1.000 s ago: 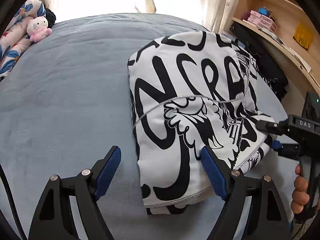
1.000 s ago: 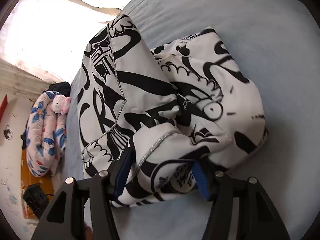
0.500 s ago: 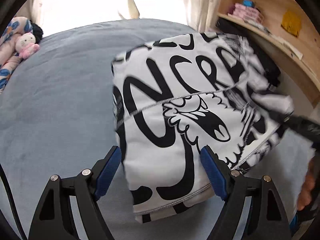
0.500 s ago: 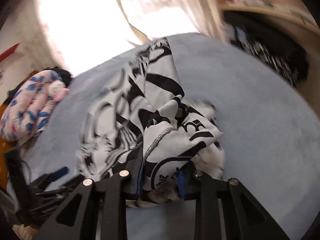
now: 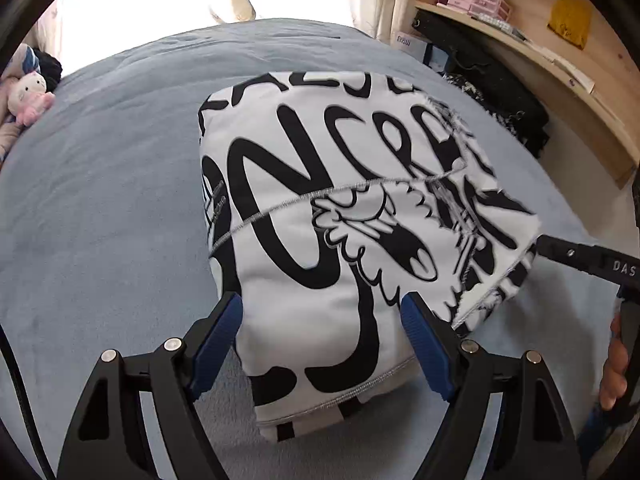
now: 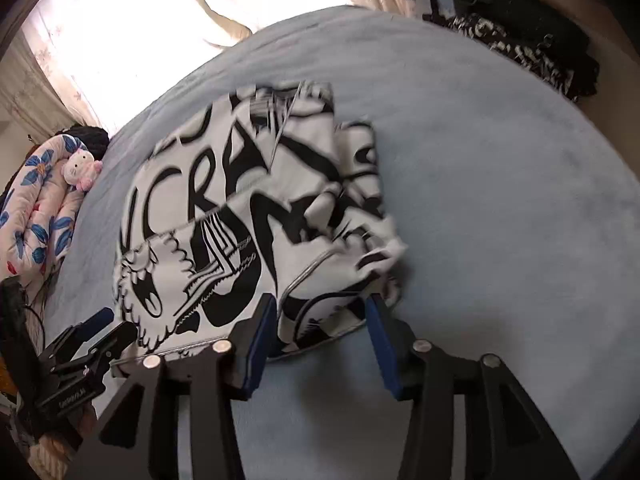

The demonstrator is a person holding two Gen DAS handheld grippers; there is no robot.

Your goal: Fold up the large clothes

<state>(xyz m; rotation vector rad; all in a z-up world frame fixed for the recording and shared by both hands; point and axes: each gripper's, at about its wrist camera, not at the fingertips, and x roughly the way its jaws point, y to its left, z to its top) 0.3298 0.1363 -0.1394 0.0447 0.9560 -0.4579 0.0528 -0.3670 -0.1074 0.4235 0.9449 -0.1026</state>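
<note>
Folded black-and-white garment (image 5: pixel 340 216) on blue bed (image 5: pixel 100 200), left claw (image 5: pixel 322 340) spread wide astride its near edge, right claw (image 6: pixel 320 336) just reopening, jaws loose around the near right corner fold.

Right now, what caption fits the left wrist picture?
Folded black-and-white garment on a blue bed, between the open left hand-held gripper.

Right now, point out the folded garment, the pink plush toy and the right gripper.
garment (image 5: pixel 320 216), left wrist view, on the middle of its printed top.
plush toy (image 5: pixel 30 94), left wrist view, on its body.
right gripper (image 6: pixel 324 336), right wrist view, midway between its fingertips.
</note>
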